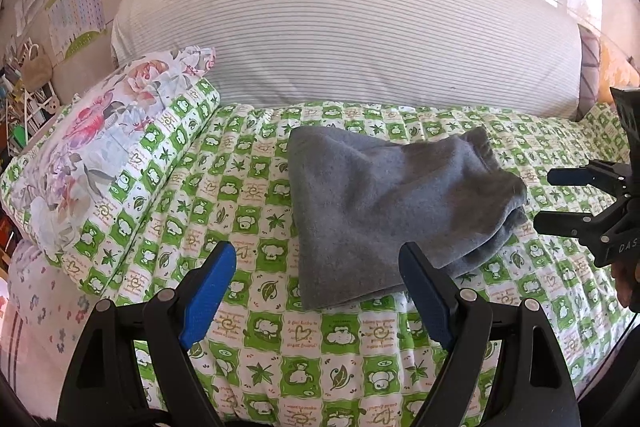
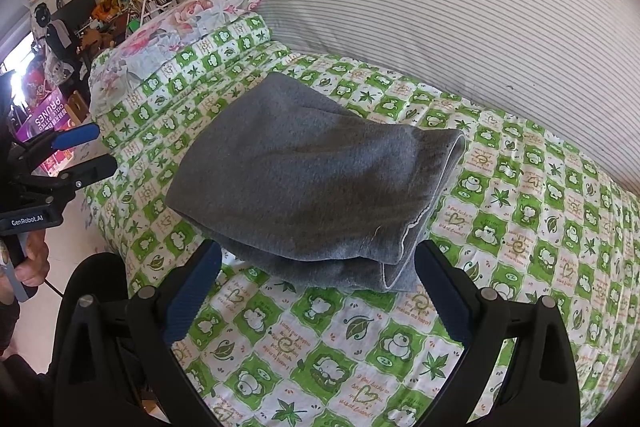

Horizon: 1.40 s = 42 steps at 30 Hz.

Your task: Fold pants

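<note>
Folded grey fleece pants [image 2: 304,183] rest on the green-patterned quilted bed [image 2: 520,227], both left tongs [image 1: 320,295] and right tongs [image 2: 320,291] spread, empty; snagging an edge risks unfolding.

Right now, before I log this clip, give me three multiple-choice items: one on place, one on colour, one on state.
1. Where do the folded pants lie?
A. on the green checked quilt
B. on the floral pillow
C. on the floor

2. What colour are the pants?
A. blue
B. grey
C. black

3. How do the left gripper and right gripper stand?
A. both shut on cloth
B. one open, one shut
C. both open, holding nothing

Answers: 1 A, quilt shows all round the bundle; 2 B, grey in both views; 3 C, fingers spread, nothing between them.
</note>
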{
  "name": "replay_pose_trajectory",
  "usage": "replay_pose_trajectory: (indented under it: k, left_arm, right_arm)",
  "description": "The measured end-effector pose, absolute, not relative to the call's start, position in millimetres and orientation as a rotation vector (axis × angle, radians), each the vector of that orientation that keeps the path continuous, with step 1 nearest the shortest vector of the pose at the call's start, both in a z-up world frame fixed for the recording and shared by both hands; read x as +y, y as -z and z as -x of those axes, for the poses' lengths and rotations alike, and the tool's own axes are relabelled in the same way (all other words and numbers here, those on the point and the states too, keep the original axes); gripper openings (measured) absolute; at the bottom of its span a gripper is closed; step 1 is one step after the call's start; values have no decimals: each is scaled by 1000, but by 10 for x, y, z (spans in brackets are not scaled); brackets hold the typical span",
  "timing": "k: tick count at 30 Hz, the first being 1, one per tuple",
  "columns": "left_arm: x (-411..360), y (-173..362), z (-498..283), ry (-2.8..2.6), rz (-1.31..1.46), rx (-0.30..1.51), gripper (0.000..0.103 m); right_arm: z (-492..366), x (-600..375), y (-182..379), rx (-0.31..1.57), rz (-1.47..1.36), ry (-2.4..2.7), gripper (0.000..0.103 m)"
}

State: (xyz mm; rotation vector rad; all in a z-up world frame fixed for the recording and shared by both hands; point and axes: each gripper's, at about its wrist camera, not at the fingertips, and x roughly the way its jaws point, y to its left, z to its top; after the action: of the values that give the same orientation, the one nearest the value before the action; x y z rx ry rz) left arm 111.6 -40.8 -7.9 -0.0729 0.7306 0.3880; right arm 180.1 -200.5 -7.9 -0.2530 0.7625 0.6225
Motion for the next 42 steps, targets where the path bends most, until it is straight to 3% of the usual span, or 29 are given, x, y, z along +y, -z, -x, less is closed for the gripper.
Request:
replay_pose_trajectory:
  k: [42]
  left_arm:
    - [-406, 103, -1143, -360, 74, 739, 84]
  right_arm:
    - [-1761, -1992, 99, 763, 236, -633, 98]
